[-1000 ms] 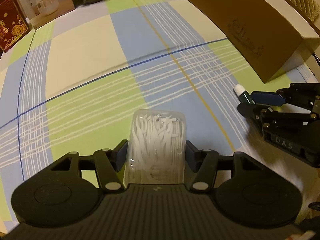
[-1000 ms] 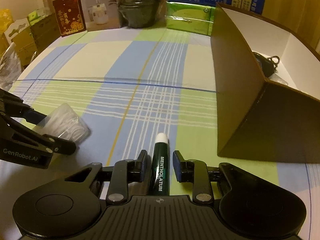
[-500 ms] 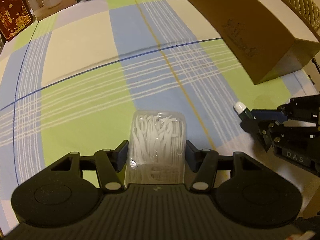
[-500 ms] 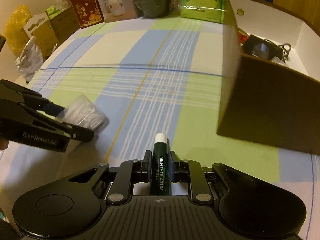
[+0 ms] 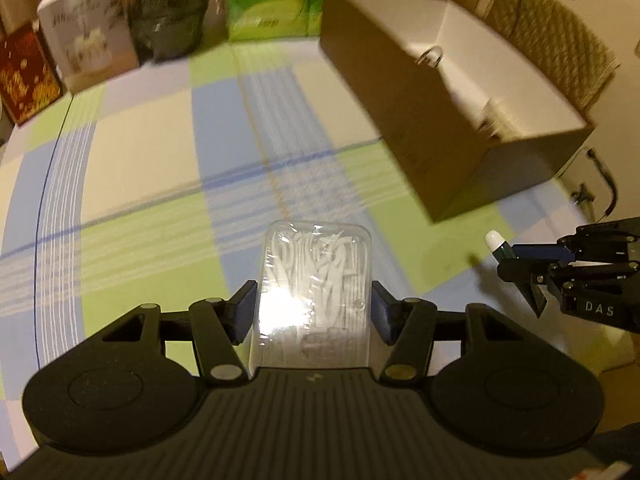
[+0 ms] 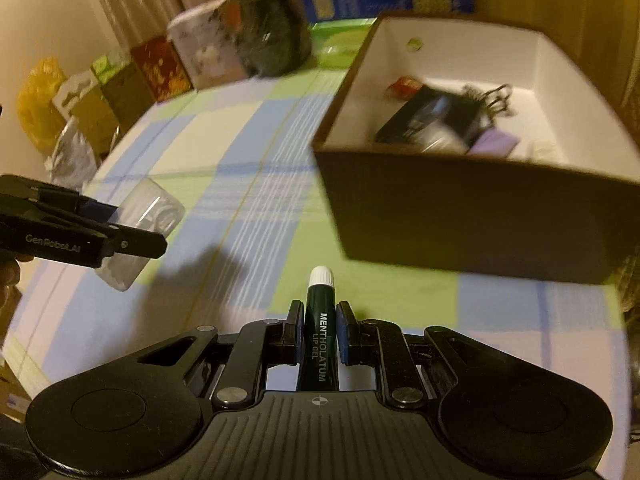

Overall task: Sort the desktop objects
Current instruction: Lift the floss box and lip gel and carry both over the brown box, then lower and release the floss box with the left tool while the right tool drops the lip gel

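My left gripper (image 5: 314, 304) is shut on a clear plastic box of white floss picks (image 5: 316, 284) and holds it above the checked tablecloth. It also shows in the right wrist view (image 6: 136, 236) at the left. My right gripper (image 6: 319, 320) is shut on a dark green Mentholatum lip gel tube (image 6: 320, 336) with a white cap, held above the cloth. The tube also shows in the left wrist view (image 5: 498, 242) at the right. A brown cardboard box (image 6: 460, 216) with a white inside stands ahead of the right gripper.
The cardboard box (image 5: 420, 120) holds a black device with a cable (image 6: 436, 120) and other small items. At the table's far edge stand a white carton (image 5: 88, 56), a dark bag (image 5: 168, 20), a red box (image 5: 24, 76) and green packs (image 5: 272, 12).
Both grippers have risen with their objects. The right gripper closed on the lip gel tube and lifted it. The cardboard box's inside has come into view.
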`<state>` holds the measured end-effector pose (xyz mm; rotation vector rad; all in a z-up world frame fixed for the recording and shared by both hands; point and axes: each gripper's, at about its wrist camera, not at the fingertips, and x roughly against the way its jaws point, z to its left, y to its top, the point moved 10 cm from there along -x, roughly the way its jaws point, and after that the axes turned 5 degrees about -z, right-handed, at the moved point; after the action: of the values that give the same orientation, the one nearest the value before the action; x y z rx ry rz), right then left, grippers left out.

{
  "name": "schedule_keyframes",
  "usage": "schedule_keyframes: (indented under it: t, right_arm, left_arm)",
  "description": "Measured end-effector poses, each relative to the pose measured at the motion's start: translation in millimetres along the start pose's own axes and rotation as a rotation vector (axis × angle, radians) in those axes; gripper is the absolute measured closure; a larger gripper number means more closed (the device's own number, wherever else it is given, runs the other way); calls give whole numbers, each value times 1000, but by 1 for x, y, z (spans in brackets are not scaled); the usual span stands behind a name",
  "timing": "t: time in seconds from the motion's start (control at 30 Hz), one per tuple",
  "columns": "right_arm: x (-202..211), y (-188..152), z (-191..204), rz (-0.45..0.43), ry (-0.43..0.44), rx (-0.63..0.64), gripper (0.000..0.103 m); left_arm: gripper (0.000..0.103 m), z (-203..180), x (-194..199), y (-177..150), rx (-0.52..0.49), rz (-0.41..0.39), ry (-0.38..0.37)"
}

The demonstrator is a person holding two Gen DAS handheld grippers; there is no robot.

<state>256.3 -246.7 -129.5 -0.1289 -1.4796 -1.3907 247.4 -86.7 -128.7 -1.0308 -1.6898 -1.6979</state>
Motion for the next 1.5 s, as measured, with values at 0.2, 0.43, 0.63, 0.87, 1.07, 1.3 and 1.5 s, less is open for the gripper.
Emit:
schedule_keyframes:
  t: [0.2,0.43,0.63,0.87,1.07,1.3,1.5]
  right_arm:
    - [45,37,-30,-104,-19,-40,89]
    - [64,87,-68,-193,-59,-41,89]
    - [49,120,-98,-217,-88,-25,89]
    - [20,146,-131,-207,-127,-7,89]
    - [3,162,-156,-200,-144,-12,89]
    - [-18,177,-179,-182,-161,-12,89]
    - [-44,188,-191,-155,-171,8,89]
  left_arm:
    - [50,-35,23,42,-26,-97,-56]
    - [50,-78,17,96,-73,-170,-108]
    - [50,-108,-6,136,-100,-193,-133]
    - [50,-130,-46,171,-116,-171,-122]
    - [49,-135,-71,186,-112,-147,-112]
    - [50,-138,-98,205,-117,-129,-95]
    - [49,-133,-124,219,-113,-108,-78]
